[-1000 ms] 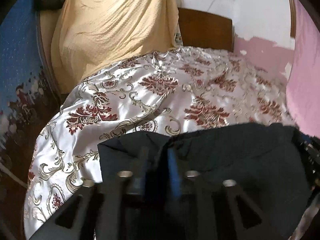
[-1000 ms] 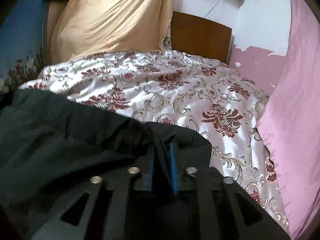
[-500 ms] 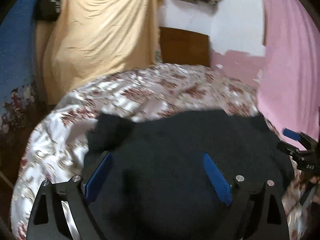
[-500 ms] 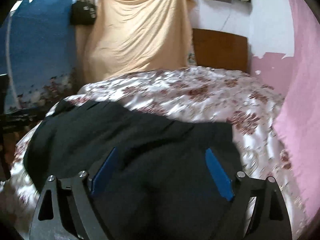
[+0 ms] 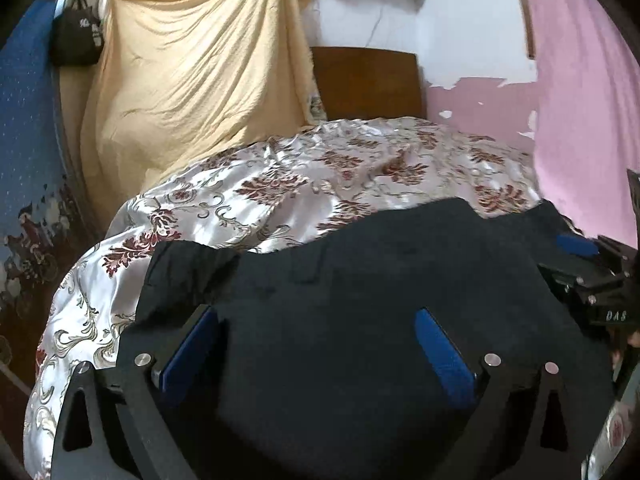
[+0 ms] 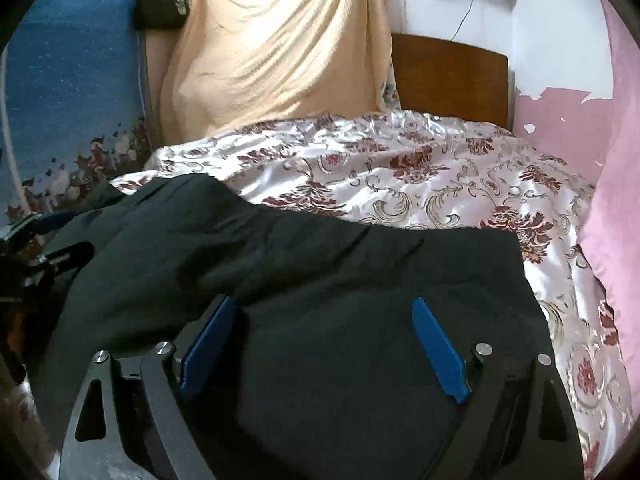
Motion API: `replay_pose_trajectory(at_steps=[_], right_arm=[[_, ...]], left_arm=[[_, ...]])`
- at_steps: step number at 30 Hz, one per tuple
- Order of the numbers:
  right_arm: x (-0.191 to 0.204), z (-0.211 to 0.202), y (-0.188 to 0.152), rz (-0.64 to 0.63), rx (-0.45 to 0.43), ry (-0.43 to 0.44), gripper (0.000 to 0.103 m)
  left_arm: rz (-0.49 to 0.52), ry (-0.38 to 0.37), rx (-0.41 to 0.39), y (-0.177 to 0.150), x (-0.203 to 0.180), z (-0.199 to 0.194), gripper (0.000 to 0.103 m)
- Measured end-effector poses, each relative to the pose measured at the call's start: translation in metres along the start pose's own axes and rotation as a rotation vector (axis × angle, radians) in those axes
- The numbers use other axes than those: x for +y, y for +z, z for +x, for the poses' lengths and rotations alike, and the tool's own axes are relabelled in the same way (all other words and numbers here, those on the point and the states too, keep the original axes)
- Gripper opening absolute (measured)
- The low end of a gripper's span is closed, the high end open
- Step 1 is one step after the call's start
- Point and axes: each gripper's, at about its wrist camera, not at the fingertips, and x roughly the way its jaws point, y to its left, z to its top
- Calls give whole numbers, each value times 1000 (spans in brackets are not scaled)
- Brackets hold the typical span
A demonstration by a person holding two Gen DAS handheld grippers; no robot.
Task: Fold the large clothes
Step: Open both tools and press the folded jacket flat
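Left wrist view, left to right: a blue patterned hanging (image 5: 28, 128) fills the left edge, with a black bag (image 5: 78, 36) at upper left beside a yellow cloth (image 5: 192, 80) draped down the wall. At centre, the bed (image 5: 256, 196) carries a satin floral cover; its brown headboard (image 5: 366, 82) stands behind. The black garment (image 5: 360, 280) lies spread on the bed's near part, occupying the lower centre of the frame. The left tongs (image 5: 316, 350) are released, blue pads wide apart above the cloth and grasping nothing. At the right edge the right tongs (image 5: 588, 264) show beside a pink curtain (image 5: 584, 120).

Right wrist view: the left tongs (image 6: 40, 240) show at the left edge; the black garment (image 6: 320, 280) spans the lower centre, with the bed (image 6: 440, 184) beyond. The right tongs (image 6: 324, 346) are likewise released, pads apart over the fabric.
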Motion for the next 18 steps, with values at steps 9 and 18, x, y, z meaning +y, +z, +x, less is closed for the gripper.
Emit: replay_pose_trajectory(at_steps=[9,18], right_arm=[[-5,54,9,14,76,3,93],[-12,76,0,70,85,56,96]], left_arm=[[-93,-20,129,-2,16,51,103],[-94,-35,131,-6,14,68,103]])
